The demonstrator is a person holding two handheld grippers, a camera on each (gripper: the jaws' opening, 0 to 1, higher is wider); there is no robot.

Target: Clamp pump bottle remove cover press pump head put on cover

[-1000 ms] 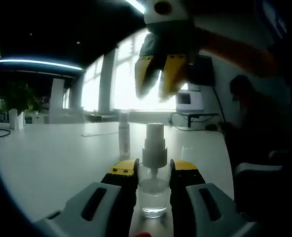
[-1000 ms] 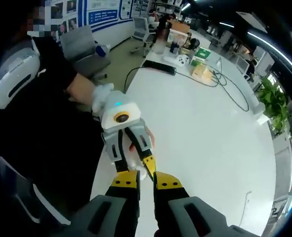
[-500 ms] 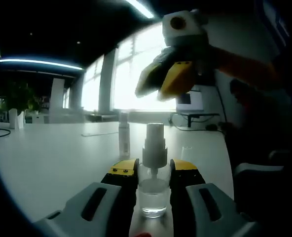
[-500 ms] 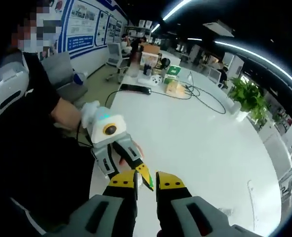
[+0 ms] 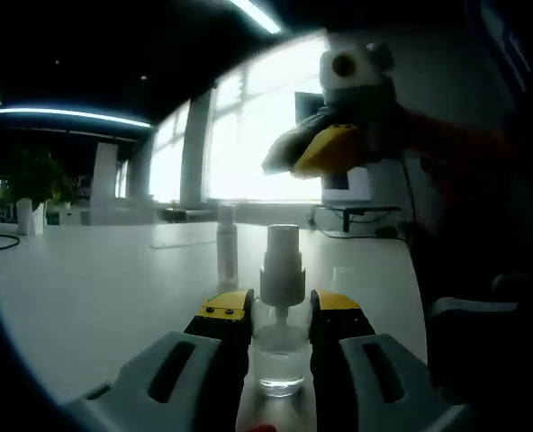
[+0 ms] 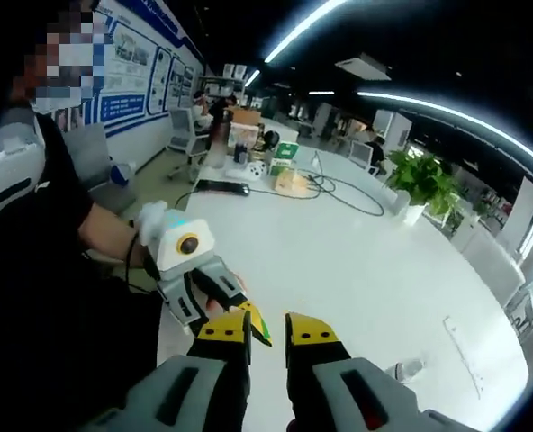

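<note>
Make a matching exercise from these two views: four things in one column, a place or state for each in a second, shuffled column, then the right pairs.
Things
1. pump bottle
2. right gripper
3. potted plant
4. slim bottle

Places or states
A. standing on the far side of the white table
B. raised in the air above the pump head
C. clamped between the left gripper's yellow-tipped fingers
D. standing alone on the table behind the clamped one

Pairs: 1-C, 2-B, 3-A, 4-D

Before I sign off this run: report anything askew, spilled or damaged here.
Nothing stands out. The pump bottle stands upright between the left gripper jaws, pump head bare, no liquid on the white table. The right gripper hangs above it.
</note>
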